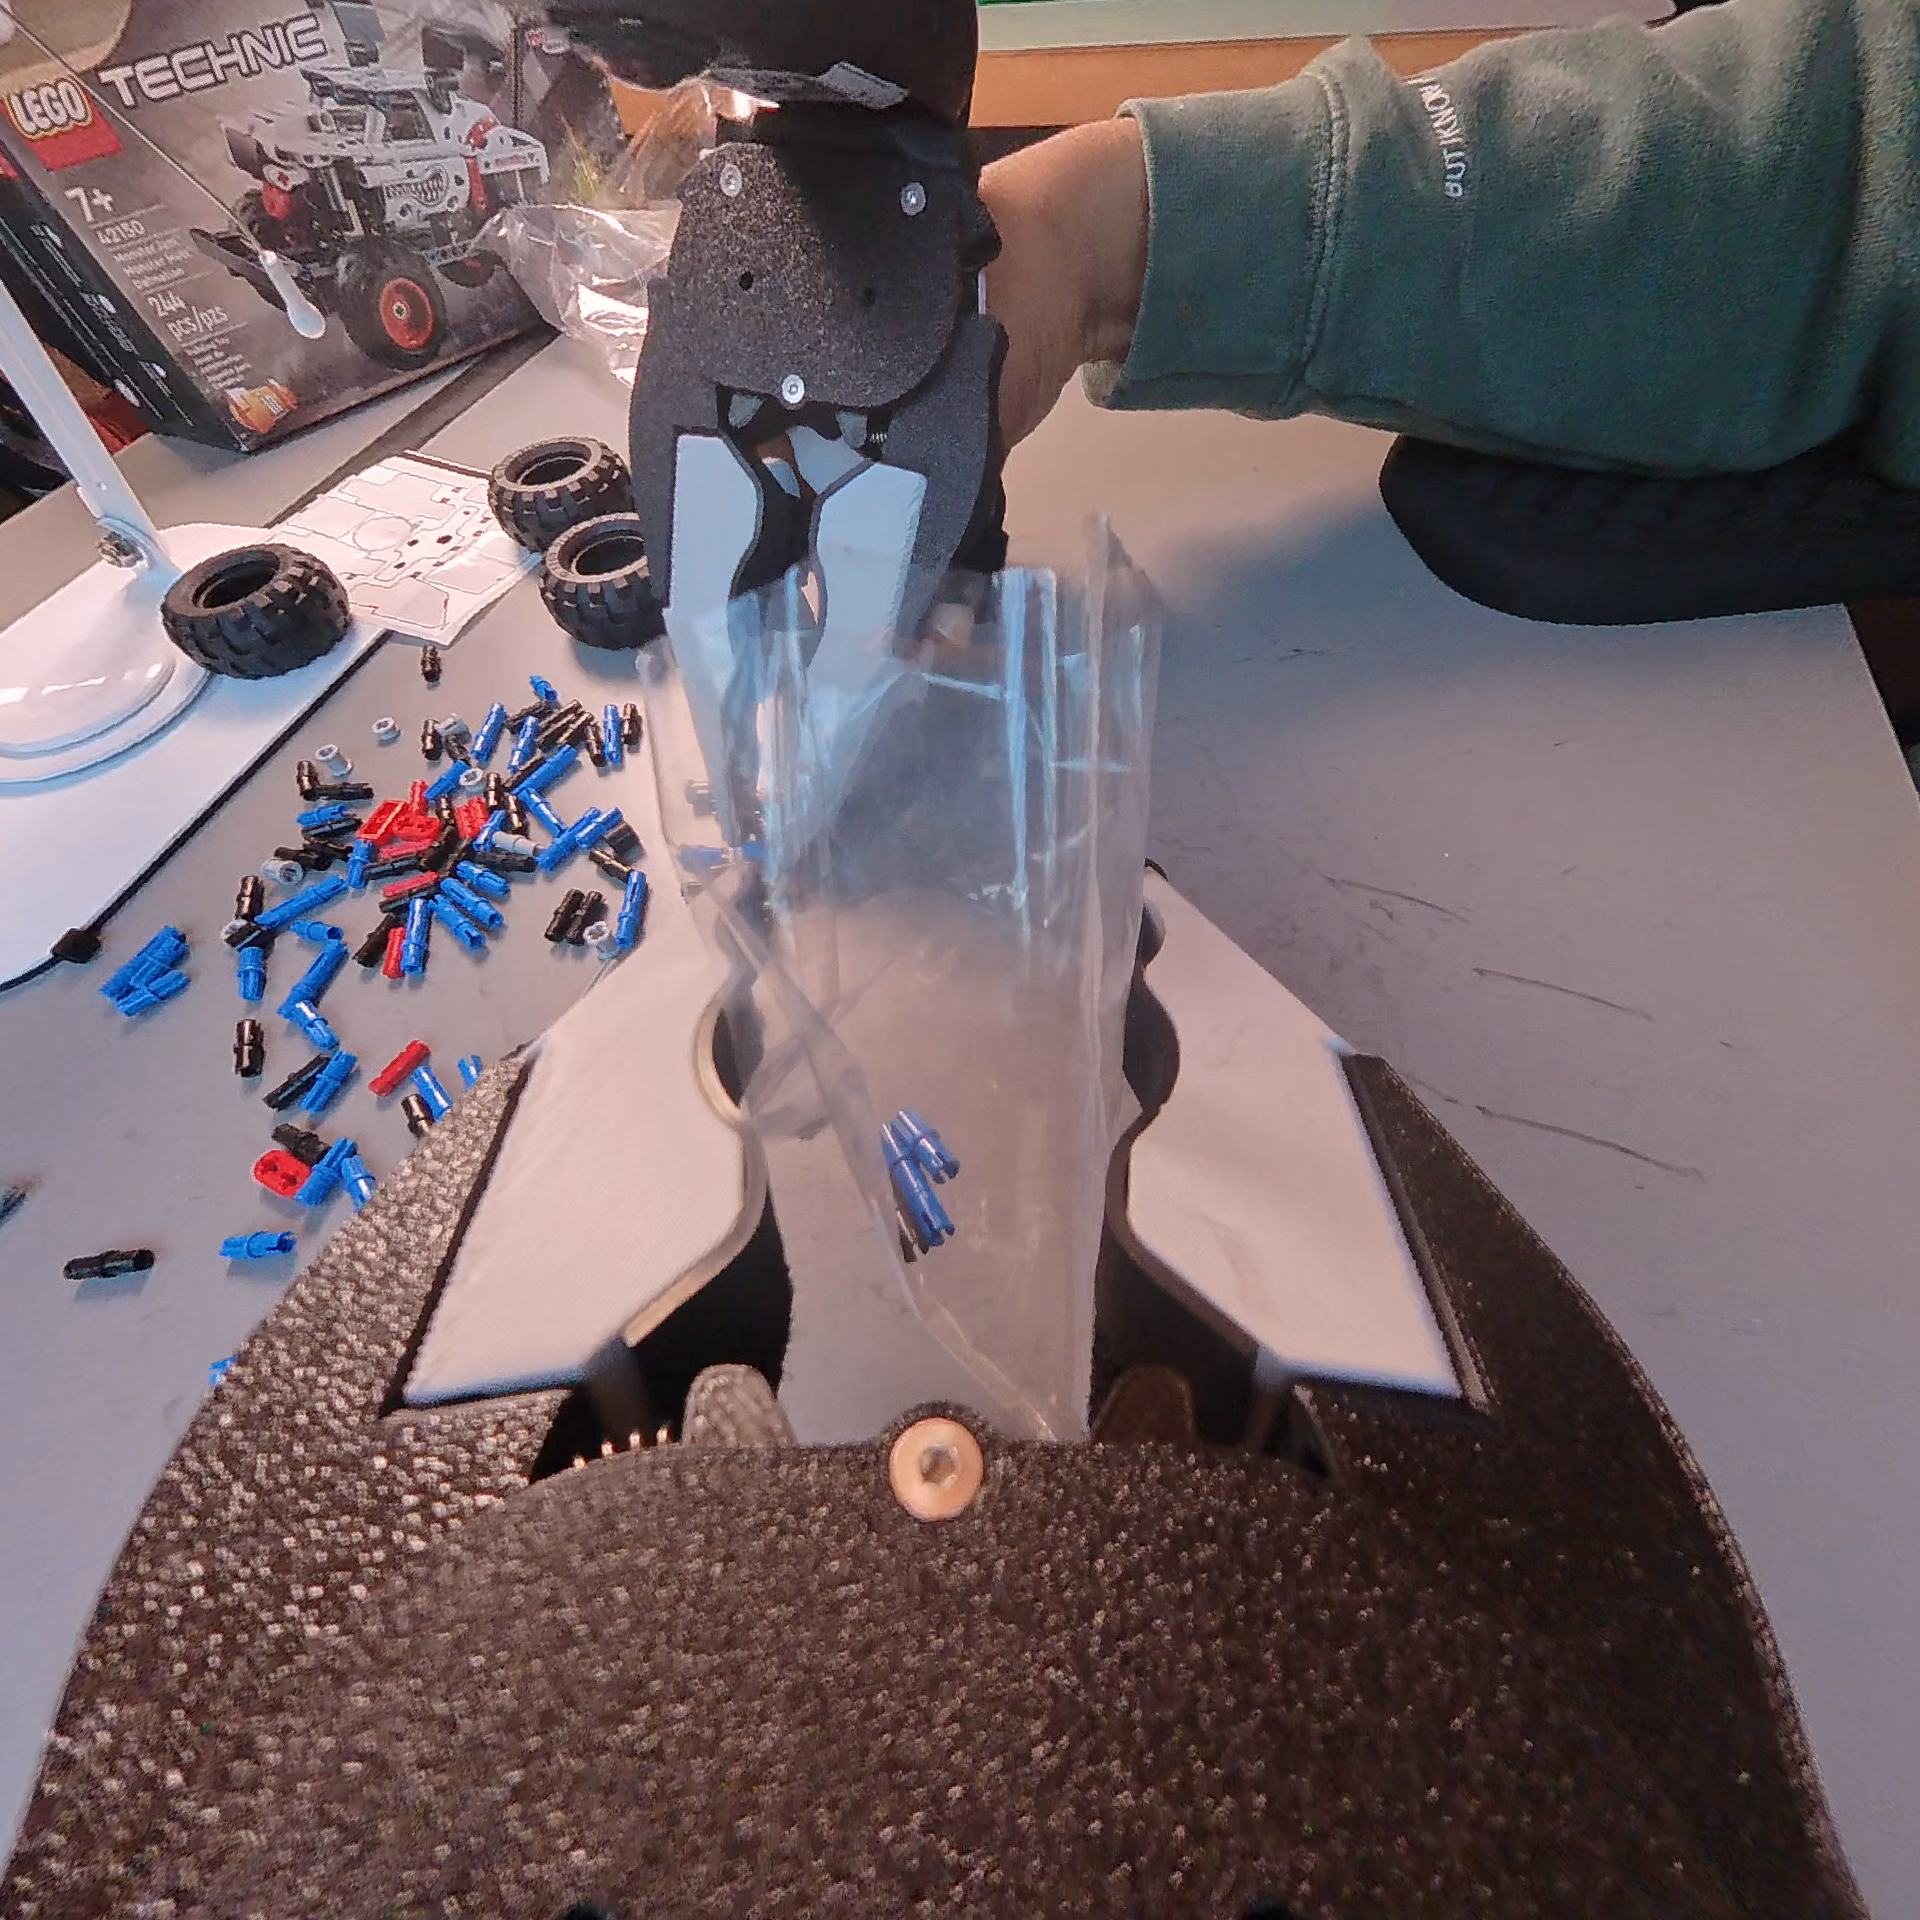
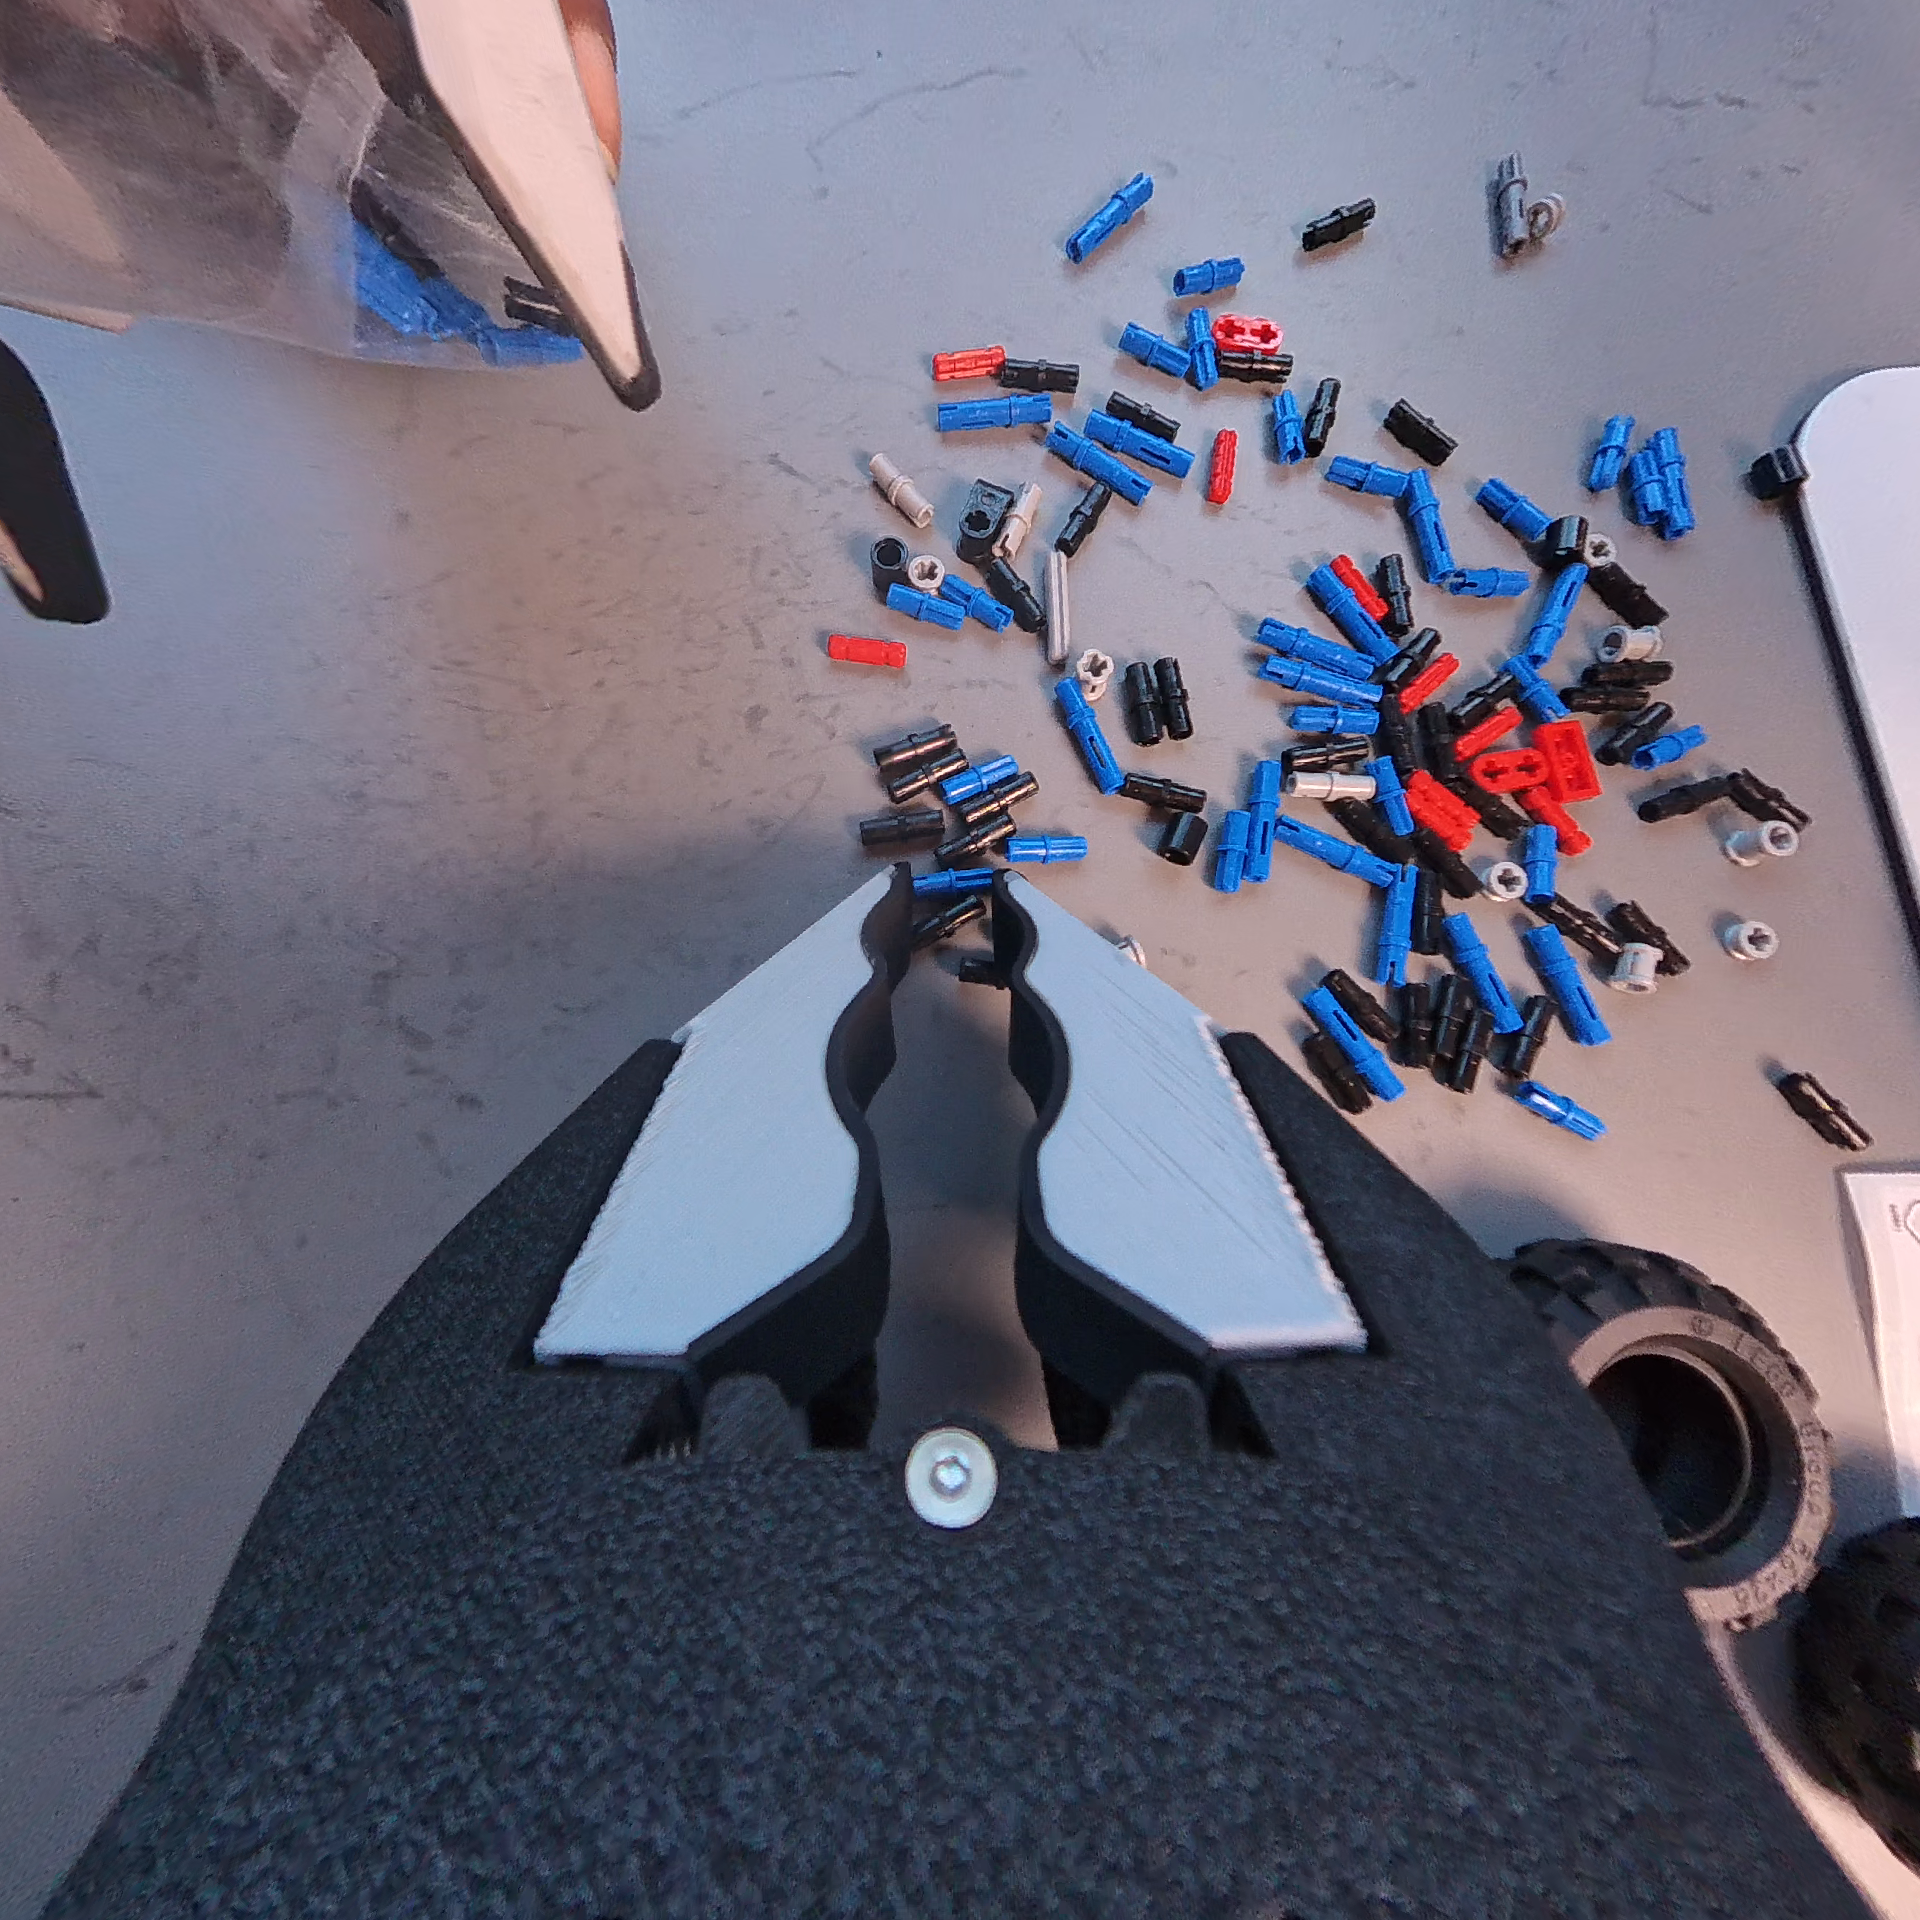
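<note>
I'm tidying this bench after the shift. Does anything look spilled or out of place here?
Yes. Small blue, black and red pins lie scattered loose across the grey table, beside black tyres. A few blue pins remain inside the clear plastic bag, which hangs between the grippers.

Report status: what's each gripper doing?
Left gripper open, clear bag between its fingers. Right gripper slightly open over scattered pins. Tyres nearby.

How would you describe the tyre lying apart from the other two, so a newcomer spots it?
Start at the white lamp base at the left side of the table. One black tyre lies at that base's rim, left of the white printed sheet. The other two tyres sit together on the sheet's right; this one is alone.
</note>
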Demonstrator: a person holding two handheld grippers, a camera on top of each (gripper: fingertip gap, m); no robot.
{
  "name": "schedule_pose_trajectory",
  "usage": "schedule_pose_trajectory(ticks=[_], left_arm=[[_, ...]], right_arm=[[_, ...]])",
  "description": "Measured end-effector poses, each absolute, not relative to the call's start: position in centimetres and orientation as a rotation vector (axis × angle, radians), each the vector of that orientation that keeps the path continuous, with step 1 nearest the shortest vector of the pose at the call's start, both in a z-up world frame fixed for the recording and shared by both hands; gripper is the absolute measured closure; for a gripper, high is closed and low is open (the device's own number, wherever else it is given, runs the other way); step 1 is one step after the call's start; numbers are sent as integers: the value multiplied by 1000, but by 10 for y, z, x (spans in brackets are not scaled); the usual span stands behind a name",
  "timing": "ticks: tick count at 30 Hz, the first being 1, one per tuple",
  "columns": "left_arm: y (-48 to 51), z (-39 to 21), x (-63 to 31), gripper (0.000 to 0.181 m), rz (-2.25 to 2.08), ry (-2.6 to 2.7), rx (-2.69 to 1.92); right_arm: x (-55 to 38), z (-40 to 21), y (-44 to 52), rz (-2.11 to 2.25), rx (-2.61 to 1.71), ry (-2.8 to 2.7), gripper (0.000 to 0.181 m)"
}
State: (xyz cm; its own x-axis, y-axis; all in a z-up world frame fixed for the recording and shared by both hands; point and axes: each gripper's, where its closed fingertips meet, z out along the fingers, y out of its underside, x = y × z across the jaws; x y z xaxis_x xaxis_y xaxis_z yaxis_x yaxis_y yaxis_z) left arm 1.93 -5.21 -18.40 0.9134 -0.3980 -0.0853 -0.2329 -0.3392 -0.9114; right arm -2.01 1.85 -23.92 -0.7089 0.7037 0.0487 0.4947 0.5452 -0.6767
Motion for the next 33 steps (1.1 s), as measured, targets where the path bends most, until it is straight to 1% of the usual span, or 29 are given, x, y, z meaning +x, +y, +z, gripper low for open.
schedule_pose_trajectory(ticks=[3, 7, 9, 11, 13, 15, 17, 20, 22, 24, 27, 30, 33], left_arm=[[-52, -185, 18, 113, -179, 452, -1942], [-51, -186, 17, 113, -184, 445, -1950], [-50, -186, 18, 113, -185, 446, -1948], [-50, -186, 18, 113, -184, 447, -1948], [-51, -186, 18, 113, -183, 445, -1946], [-52, -184, 18, 113, -182, 439, -1940], [-52, -182, 16, 113, -180, 432, -1933], [-51, -181, 15, 113, -182, 424, -1932], [-51, -183, 14, 113, -182, 424, -1939], [-51, -184, 14, 113, -179, 426, -1943], [-51, -182, 13, 114, -174, 422, -1939], [-52, -181, 12, 114, -173, 415, -1934], [-51, -181, 12, 114, -175, 414, -1936]], right_arm=[[-20, -217, 10, 1071, -966, -2411, 167], [-16, -136, -29, 1462, -796, -2221, 168], [-9, -110, -53, 1574, -707, -2187, 168], [-5, -109, -70, 1560, -646, -2226, 165], [-4, -105, -77, 1604, -622, -2203, 156], [-9, -99, -67, 1664, -682, -2152, 155], [-16, -111, -44, 1590, -775, -2148, 157], [-22, -168, -6, 1241, -936, -2284, 158], [-19, -201, 2, 1090, -992, -2377, 151], [-18, -219, 1, 1005, -1012, -2431, 145], [-20, -235, 4, 883, -1056, -2473, 142], [-23, -240, 7, 844, -1103, -2467, 155], [-23, -240, 7, 857, -1128, -2461, 156]])
